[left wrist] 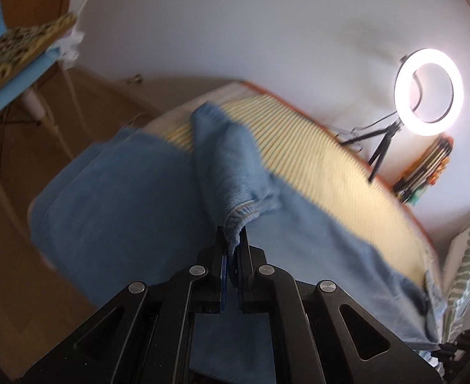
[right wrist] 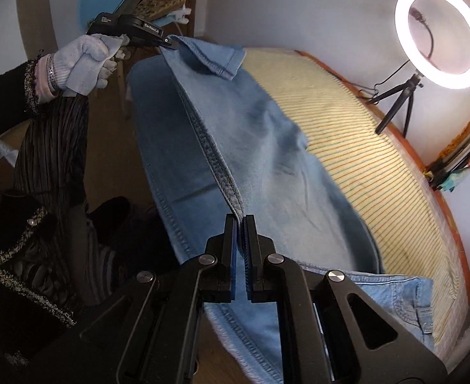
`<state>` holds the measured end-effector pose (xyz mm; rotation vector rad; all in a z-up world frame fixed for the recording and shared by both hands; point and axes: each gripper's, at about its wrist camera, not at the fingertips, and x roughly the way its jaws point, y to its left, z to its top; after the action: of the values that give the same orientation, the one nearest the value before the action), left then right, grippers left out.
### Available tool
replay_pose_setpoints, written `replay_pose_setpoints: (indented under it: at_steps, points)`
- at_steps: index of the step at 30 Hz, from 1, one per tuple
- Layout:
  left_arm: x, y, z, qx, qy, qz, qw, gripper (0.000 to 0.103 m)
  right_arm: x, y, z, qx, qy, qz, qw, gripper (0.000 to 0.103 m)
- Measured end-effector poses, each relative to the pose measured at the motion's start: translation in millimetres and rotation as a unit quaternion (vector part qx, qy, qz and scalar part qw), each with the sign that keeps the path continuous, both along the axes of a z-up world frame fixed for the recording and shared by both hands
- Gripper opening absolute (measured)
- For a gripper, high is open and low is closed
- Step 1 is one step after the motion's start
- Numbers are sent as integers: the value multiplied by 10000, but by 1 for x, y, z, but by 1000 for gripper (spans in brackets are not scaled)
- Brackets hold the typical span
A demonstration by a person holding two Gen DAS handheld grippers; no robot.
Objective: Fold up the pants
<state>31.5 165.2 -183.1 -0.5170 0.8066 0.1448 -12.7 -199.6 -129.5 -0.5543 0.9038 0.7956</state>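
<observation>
White wall behind, wood floor below, and between them a bench (right wrist: pixel 379 172) covered in a ribbed yellow striped cloth with an orange rim. I take the ring light (right wrist: pixel 441 33) on its small black tripod at the bench's far edge as my landmark. The pants (right wrist: pixel 267 160), light blue denim, lie across the bench on the side away from the light, their long axis running along the near edge; part of them hangs over that edge towards the floor. One stitched seam is lifted off the rest into a taut ridge between my two tools. My right tongs (right wrist: pixel 240 220) are clamped on the near end of that seam. My left tongs (left wrist: pixel 231 233) are clamped on a hem corner at the end farthest from the light, held by my gloved left hand (right wrist: pixel 84 60). Between the pants and the light the striped cloth is bare. A blue chair (left wrist: pixel 14 96) stands beyond the left tongs.
</observation>
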Motion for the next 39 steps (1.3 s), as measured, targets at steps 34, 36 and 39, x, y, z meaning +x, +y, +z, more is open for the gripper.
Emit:
replay_pose_setpoints:
  at_steps: [34,36,39]
  points:
    - [129,-58,-47,1647,993,-1342,9721,43,13,0,-30,-28,445,-298,9986,5]
    - [128,-49,-45,1544,885,-1278,9757,13,15,0,-30,-23,439,-318,9985,5]
    - [120,-29,-38,1169,752,-1099,9842,8,18,0,-29,-32,409,-325,9986,5]
